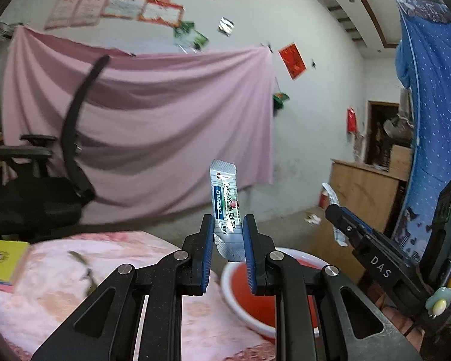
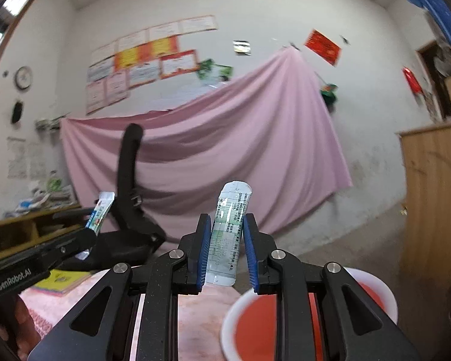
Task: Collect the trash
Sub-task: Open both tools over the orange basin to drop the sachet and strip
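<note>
Pink-covered table (image 1: 75,270) before a draped wall. The left gripper (image 1: 228,234) clamps a printed sachet (image 1: 225,198); the right gripper (image 2: 227,240) clamps a second sachet (image 2: 230,228). Both are in transit; next, release each over the red basin (image 1: 255,297).

The sachet (image 1: 227,207) in the left view carries a blue stripe reading "DIKANG" beside Chinese characters too blurred to make out. The right gripper (image 1: 335,210) arm there bears white letters "DAS". In the right view the left gripper (image 2: 88,234) arm reads "GenRobot.AI"; the other sachet (image 2: 230,234) shows only unreadably fine print.
</note>
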Motion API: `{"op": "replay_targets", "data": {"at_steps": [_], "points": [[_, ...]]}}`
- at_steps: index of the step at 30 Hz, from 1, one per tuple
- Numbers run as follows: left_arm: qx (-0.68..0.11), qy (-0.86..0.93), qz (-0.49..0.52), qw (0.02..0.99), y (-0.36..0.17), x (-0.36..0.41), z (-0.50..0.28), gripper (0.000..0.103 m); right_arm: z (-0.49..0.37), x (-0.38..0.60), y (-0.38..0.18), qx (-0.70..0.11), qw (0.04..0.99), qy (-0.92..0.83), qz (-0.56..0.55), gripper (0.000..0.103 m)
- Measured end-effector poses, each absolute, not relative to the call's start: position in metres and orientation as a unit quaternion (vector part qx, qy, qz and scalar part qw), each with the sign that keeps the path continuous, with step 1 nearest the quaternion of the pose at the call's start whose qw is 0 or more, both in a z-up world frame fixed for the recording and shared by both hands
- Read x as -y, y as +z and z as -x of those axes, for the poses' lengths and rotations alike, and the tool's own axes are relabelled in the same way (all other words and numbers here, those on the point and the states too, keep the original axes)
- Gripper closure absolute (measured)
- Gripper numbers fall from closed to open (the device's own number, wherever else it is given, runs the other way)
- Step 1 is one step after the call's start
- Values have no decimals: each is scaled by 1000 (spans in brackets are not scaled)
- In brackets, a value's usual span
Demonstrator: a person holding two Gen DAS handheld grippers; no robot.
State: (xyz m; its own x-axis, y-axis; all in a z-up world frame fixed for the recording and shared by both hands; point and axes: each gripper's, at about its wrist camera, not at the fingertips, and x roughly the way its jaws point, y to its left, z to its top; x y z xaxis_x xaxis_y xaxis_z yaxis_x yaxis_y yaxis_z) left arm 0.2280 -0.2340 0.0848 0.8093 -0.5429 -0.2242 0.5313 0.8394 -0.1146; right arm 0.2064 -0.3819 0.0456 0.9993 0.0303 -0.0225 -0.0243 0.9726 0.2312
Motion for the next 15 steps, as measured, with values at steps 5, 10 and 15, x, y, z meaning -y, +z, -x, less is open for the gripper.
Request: {"op": "replay_targets", "data": {"at_steps": [5,10,15], "points": [[-176,-316,20,932,73,271,-249,87,-215,405,35,-47,988,-28,-143,81],[-230,-334,12,914,60,300,-266,87,-220,427,25,-77,981,-53,-169,81],[-280,-341,19,897,52,316,-281,87,-226,439,18,-111,976,-61,-179,81]]}}
